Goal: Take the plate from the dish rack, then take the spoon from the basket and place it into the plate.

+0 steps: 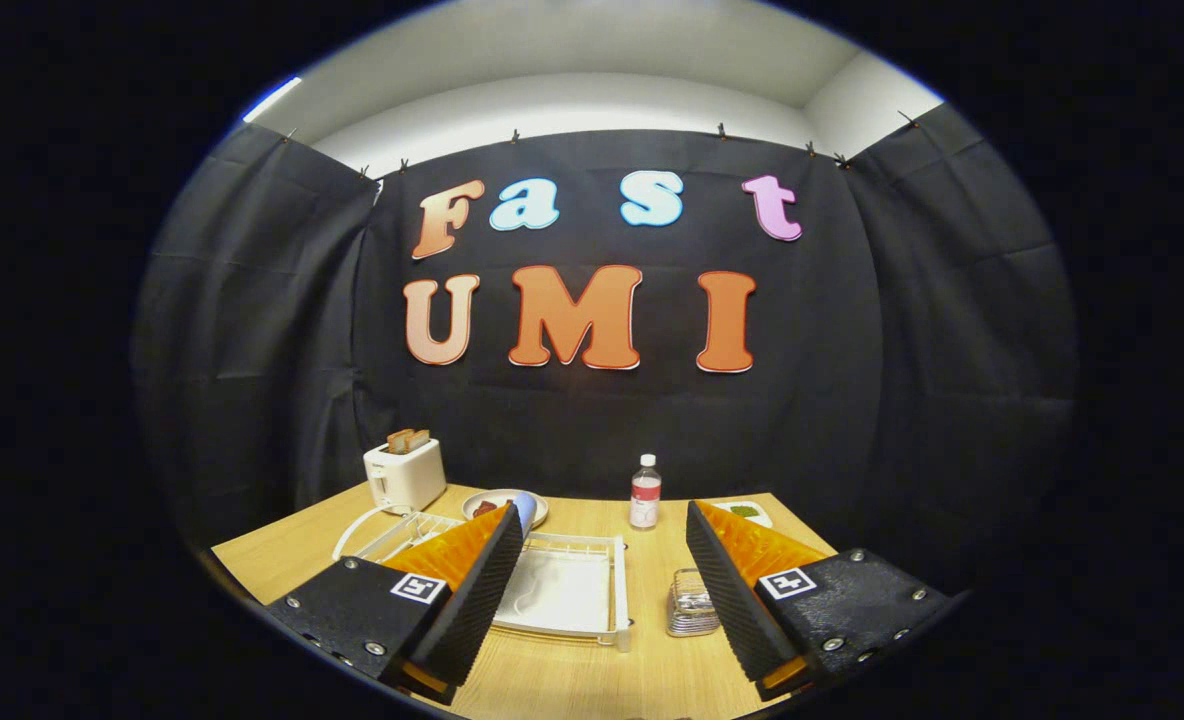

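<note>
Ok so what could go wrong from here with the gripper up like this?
The gripper is open above the table, nothing held. The dish rack lies between the fingers, its plate hidden, so a blind reach may miss. The small basket sits close to the right finger and the bottle stands just beyond; either could get knocked.

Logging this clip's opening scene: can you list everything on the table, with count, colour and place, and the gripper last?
Table: one, light wood, under everything.
Dish rack: one, white, between the fingers, just ahead.
Blue plate: one, upright at the rack's far end, by the left fingertip.
Basket: one, clear, beside the rack, by the right finger; contents hard to make out.
Toaster: one, white, with toast, far left corner.
Dish: one, pale, holding dark food, beyond the rack.
Bottle: one, clear with white cap, far middle.
Small plate: one, white, something green on it, beyond the right finger.
Gripper: one, black and orange, open, holding nothing.
</note>
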